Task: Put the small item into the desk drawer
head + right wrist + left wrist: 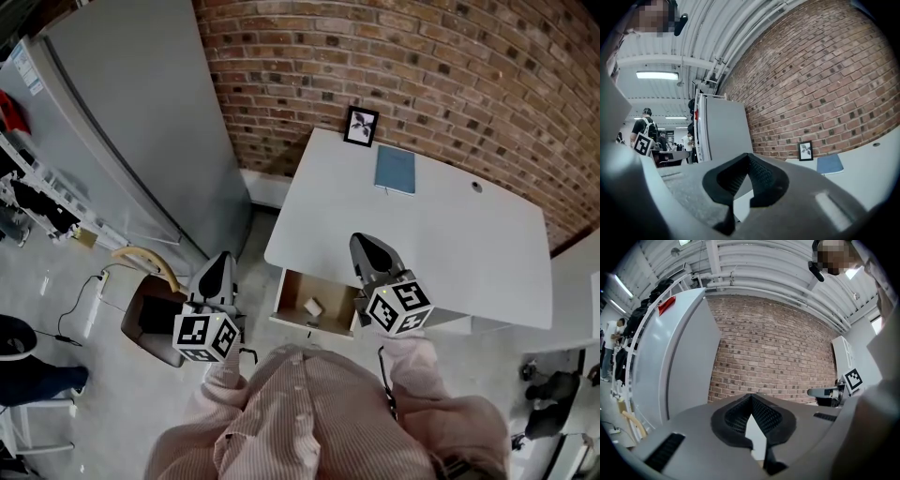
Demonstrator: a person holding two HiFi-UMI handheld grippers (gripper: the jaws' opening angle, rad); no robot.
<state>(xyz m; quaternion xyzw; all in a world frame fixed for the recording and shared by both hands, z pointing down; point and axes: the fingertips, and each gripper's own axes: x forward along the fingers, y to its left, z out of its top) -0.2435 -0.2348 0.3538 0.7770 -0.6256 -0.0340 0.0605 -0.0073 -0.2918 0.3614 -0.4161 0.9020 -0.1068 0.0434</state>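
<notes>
The desk drawer (289,287) stands pulled out from under the white desk (450,234). A small pale block (313,307) lies inside it. My right gripper (365,242) is shut and empty, raised over the desk's front edge just right of the drawer. In the right gripper view its jaws (748,156) meet at the tips and point along the desk toward the brick wall. My left gripper (221,262) is shut with nothing held, off the desk's left side above the floor. Its closed tips (751,397) face the brick wall.
A blue notebook (395,170) and a small framed picture (361,126) sit at the desk's far edge. A tall grey cabinet (131,122) stands left of the desk, with a brown bin (150,314) on the floor near it. People stand in the background (644,126).
</notes>
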